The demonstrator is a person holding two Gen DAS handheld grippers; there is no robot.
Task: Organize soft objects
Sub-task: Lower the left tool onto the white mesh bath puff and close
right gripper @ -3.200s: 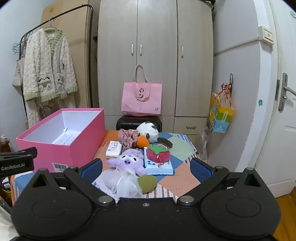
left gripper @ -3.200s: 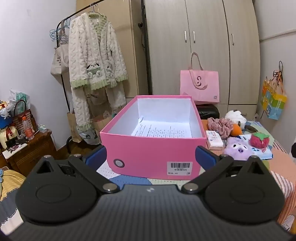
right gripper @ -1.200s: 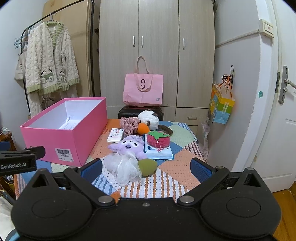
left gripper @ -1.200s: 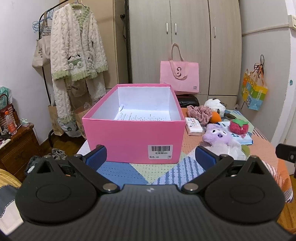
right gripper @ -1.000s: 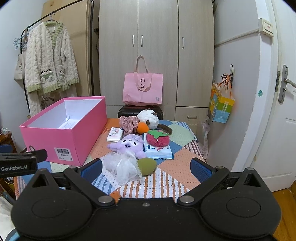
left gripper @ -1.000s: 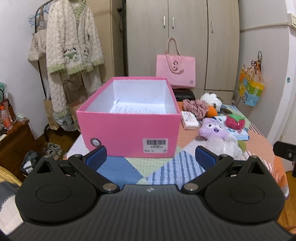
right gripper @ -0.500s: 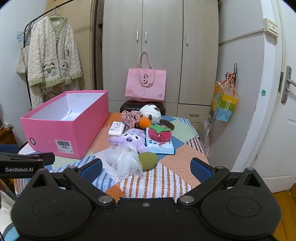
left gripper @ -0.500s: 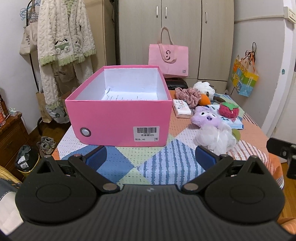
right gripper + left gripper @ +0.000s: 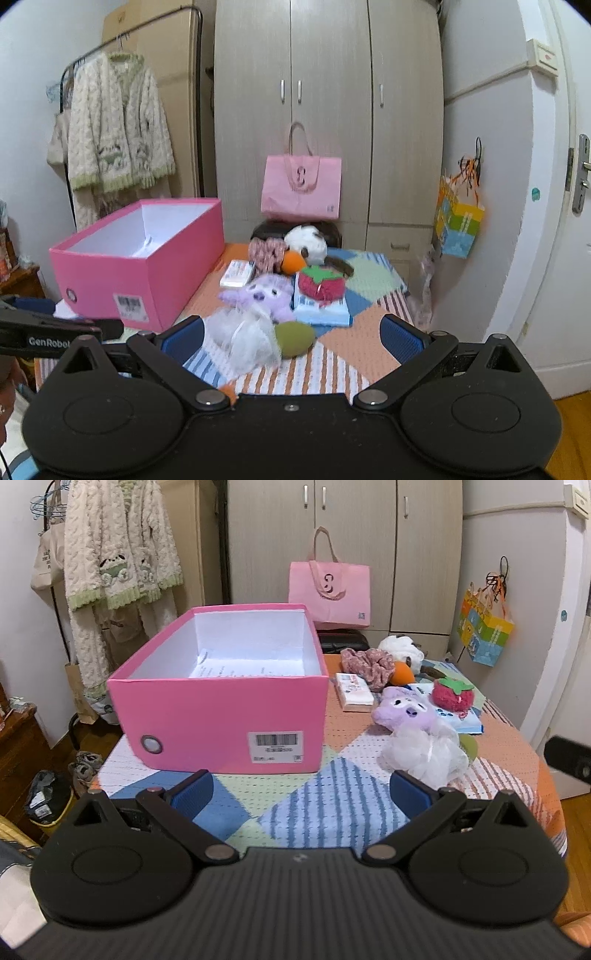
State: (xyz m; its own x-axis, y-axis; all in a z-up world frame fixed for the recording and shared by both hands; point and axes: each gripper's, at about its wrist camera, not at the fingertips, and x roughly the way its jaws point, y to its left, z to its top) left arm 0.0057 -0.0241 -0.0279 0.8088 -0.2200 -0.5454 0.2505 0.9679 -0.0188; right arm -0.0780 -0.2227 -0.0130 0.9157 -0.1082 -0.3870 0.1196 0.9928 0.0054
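Nearby, fluffy white mesh pouf (image 9: 242,343)

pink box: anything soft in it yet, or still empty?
No soft items inside. The open-topped pink box shows only a printed paper sheet on its white floor; the plush toys lie outside on the table.

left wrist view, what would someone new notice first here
The big pink box dominates the left half of the patchwork table, open-topped with only a printed sheet inside. To its right lies a cluster of soft things: a white mesh pouf nearest, a purple plush behind it, and a red strawberry plush on a blue pack.
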